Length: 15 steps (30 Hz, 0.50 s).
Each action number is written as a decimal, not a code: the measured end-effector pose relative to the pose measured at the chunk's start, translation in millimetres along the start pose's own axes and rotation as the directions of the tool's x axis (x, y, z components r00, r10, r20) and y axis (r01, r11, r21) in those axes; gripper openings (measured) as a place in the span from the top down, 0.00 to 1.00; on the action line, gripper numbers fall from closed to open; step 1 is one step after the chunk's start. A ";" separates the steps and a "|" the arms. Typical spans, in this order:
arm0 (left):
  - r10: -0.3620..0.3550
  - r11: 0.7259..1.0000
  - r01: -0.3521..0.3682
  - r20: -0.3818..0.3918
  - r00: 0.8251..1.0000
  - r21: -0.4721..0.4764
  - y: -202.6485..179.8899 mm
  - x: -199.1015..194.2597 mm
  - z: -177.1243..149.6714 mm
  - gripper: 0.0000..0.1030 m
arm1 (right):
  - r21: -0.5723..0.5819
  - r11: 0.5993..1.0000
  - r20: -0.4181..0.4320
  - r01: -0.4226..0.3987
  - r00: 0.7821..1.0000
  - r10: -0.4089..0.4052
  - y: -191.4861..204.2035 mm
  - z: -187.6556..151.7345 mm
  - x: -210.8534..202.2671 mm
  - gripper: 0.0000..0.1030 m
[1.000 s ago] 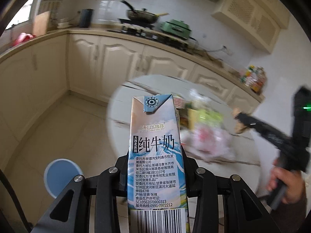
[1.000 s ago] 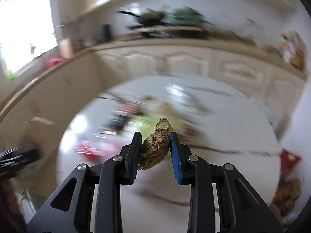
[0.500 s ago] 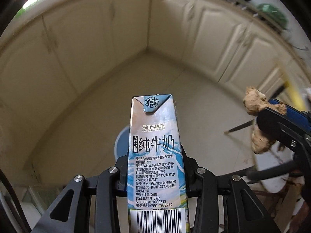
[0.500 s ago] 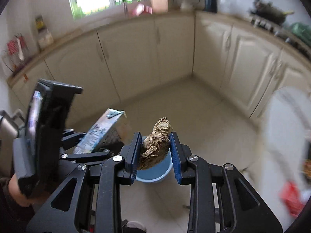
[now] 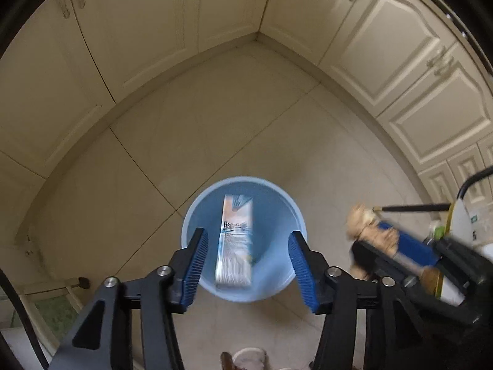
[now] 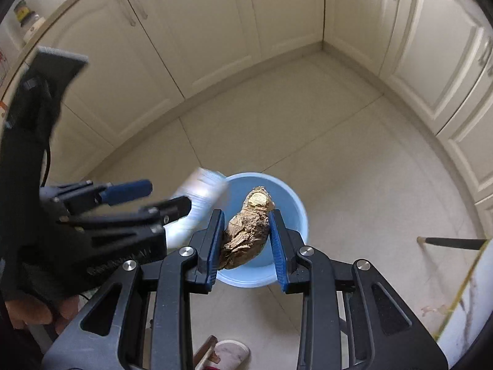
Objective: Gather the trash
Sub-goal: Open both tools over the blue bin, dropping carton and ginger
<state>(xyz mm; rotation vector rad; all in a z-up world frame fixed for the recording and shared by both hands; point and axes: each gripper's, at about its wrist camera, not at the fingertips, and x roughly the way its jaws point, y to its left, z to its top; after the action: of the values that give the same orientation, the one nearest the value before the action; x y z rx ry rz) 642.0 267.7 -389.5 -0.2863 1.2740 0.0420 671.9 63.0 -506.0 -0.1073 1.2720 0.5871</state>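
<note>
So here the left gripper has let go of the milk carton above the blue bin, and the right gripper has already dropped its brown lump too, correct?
Not quite. The right gripper is clamped on the brown lump, as the right wrist view shows. The rest holds: the left gripper is open and the milk carton is free above the blue bin.

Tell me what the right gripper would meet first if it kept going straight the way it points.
Probably the blue bin on the floor: it lies straight ahead of the right gripper, beyond the crumpled brown wrapper it clamps. How far below is unclear.
</note>
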 end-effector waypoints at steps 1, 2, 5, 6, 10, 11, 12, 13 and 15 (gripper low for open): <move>0.009 1.000 -0.009 -0.006 1.000 -0.013 5.3 2.9 2.3 0.48 | 0.013 1.000 -0.010 -0.013 1.000 0.013 -1.6 -0.2 5.5 0.73; 0.014 1.000 -0.014 -0.011 1.000 -0.020 9.8 4.1 4.2 0.48 | 0.020 1.000 -0.013 -0.020 1.000 0.020 -5.5 -1.0 8.8 0.73; 0.043 0.999 -0.043 0.000 0.999 -0.024 6.3 3.9 8.4 0.48 | 0.022 0.999 -0.023 -0.048 0.999 0.049 -10.6 -0.9 17.0 0.72; 0.055 0.998 -0.055 0.005 0.998 -0.029 5.0 0.1 4.3 0.47 | 0.022 0.998 -0.022 -0.051 0.998 0.051 -9.5 -2.0 16.8 0.69; 0.092 0.994 -0.089 0.046 0.995 -0.059 4.7 -24.7 -3.3 0.47 | -0.001 0.998 0.025 -0.058 0.998 0.058 -6.3 1.3 4.7 0.52; 0.100 0.993 -0.096 0.061 0.993 -0.064 2.7 -31.8 -3.9 0.47 | -0.007 0.998 0.041 -0.062 0.997 0.062 -4.2 1.7 -4.4 0.49; 0.106 0.993 -0.101 0.076 0.991 -0.068 0.7 -38.8 -3.4 0.47 | -0.018 0.998 0.057 -0.057 0.997 0.058 1.0 3.0 -14.1 0.48; 0.112 0.992 -0.105 0.099 0.989 -0.074 -0.8 -50.8 -5.1 0.47 | -0.026 0.998 0.070 -0.051 0.996 0.053 5.8 2.9 -20.6 0.45; 0.127 0.990 -0.115 0.149 0.981 -0.082 -5.8 -79.3 -8.1 0.46 | -0.038 0.999 0.102 -0.034 0.994 0.038 16.5 3.8 -37.8 0.34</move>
<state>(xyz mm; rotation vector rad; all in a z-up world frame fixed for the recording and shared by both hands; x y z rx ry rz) 611.9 270.3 -315.5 -0.2628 1.1360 0.2115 661.0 65.1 -466.1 -0.0834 1.1653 0.6396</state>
